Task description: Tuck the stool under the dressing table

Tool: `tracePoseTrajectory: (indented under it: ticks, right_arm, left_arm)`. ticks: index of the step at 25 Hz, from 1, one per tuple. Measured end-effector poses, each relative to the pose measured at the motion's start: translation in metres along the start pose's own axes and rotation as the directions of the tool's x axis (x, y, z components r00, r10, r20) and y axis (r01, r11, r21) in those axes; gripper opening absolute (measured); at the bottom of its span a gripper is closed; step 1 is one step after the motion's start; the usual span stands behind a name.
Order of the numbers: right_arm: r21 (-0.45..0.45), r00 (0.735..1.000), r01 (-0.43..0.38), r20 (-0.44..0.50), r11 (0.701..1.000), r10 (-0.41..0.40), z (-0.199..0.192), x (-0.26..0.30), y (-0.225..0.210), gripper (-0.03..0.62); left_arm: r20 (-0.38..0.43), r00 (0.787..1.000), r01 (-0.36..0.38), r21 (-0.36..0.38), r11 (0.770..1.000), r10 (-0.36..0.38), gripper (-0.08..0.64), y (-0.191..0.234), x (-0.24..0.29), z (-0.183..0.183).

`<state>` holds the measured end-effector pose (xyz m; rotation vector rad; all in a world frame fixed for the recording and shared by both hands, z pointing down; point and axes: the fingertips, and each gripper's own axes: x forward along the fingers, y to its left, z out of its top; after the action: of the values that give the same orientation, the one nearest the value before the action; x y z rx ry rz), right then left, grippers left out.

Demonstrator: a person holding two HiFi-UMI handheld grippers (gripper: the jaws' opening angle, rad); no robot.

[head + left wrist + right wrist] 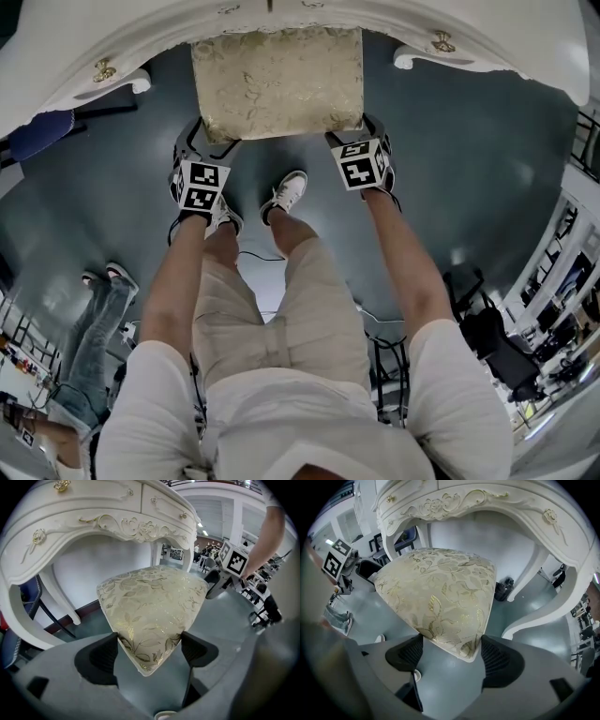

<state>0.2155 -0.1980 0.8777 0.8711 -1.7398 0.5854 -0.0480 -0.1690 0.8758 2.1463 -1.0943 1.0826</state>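
The stool (pixel 277 80) has a square cream cushion with a gold leaf pattern, and its far half sits in the knee space of the white carved dressing table (pixel 122 47). My left gripper (pixel 208 141) is at the cushion's near left corner and my right gripper (pixel 352 131) at the near right corner. In the left gripper view the corner of the stool (pixel 152 606) lies between the jaws of the left gripper (pixel 149 651), both pads against its sides. The right gripper (pixel 450 656) holds the other corner of the stool (pixel 440 592) the same way. The stool's legs are hidden.
The table's curved legs (pixel 534 616) flank the knee space. A blue chair (pixel 42 131) stands left of the table. The person's feet (pixel 286 192) are just behind the stool. Another person's legs in jeans (pixel 94 319) are at lower left. Dark chairs and desks (pixel 525 347) fill the right.
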Motion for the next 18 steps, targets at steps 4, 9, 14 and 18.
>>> tracePoseTrajectory:
  ticks: [4,9,14,18]
  right_arm:
    - [0.006,1.0,0.007,0.008,1.0,-0.007,0.013,0.004,-0.005,0.39]
    - [0.013,0.999,0.019,0.042,1.0,-0.019,0.032,0.011,-0.017,0.39]
    - [0.023,0.997,0.027,0.066,0.999,-0.029,0.054,0.018,-0.028,0.39]
    - [0.024,0.995,0.037,0.087,0.999,-0.039,0.07,0.023,-0.037,0.39]
  left_arm:
    - [0.014,1.0,-0.01,0.002,1.0,0.01,0.436,0.012,0.005,0.01]
    - [0.049,0.998,-0.038,-0.02,0.999,0.039,0.425,0.029,0.013,0.028]
    - [0.058,0.997,-0.055,-0.052,0.997,0.058,0.408,0.048,0.02,0.046]
    - [0.07,0.995,-0.061,-0.055,0.997,0.064,0.407,0.061,0.027,0.058]
